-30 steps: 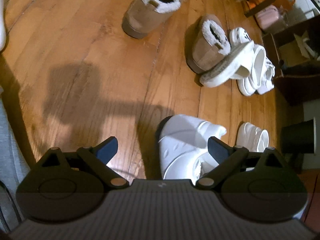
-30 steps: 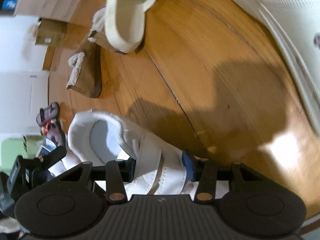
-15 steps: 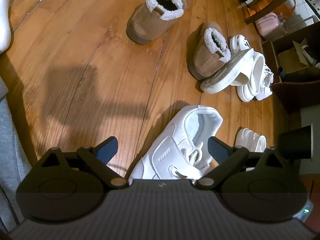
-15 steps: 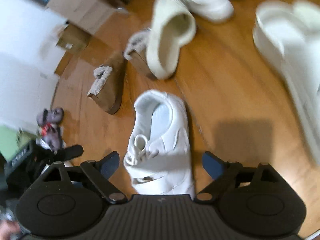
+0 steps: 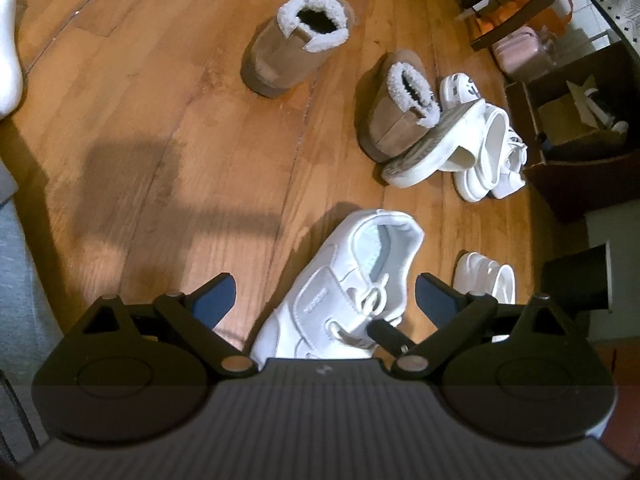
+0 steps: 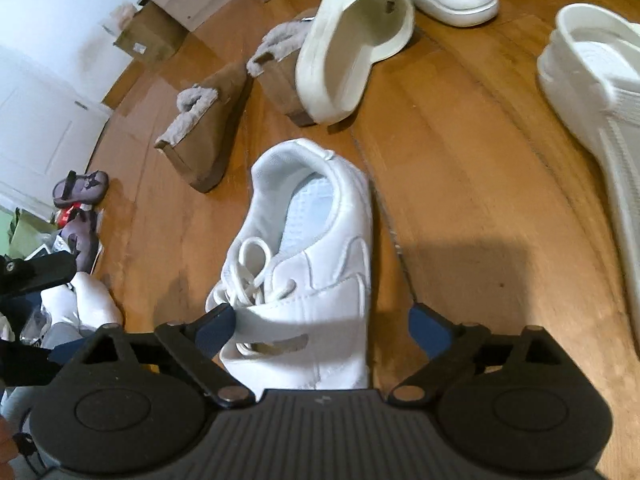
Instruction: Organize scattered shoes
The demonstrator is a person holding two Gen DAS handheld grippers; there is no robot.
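Observation:
A white lace-up sneaker (image 5: 348, 280) (image 6: 312, 264) lies on the wooden floor, heel pointing away from both cameras. My left gripper (image 5: 326, 292) is open, its fingers on either side of the sneaker's toe end without gripping it. My right gripper (image 6: 323, 328) is open too, over the same toe end, and its left pad (image 6: 216, 326) touches the strap. Two brown fleece-lined boots (image 5: 296, 56) (image 5: 400, 108) stand farther off. A white slipper (image 5: 436, 148) (image 6: 352, 48) leans on its side against the nearer boot. Another white sneaker (image 5: 496, 160) lies behind the slipper.
A white ridged sandal (image 6: 592, 92) (image 5: 486, 276) lies to the right. A dark open box (image 5: 580, 132) and chair legs (image 5: 516, 0) stand at the far right. In the right wrist view, cardboard boxes (image 6: 148, 36) line the white wall and purple sandals (image 6: 80, 188) lie at the left.
My right gripper was shut on the white sneaker, then opened and left it on the floor. The sneaker turned from sole-up to lying with its laces showing. My left gripper stayed open.

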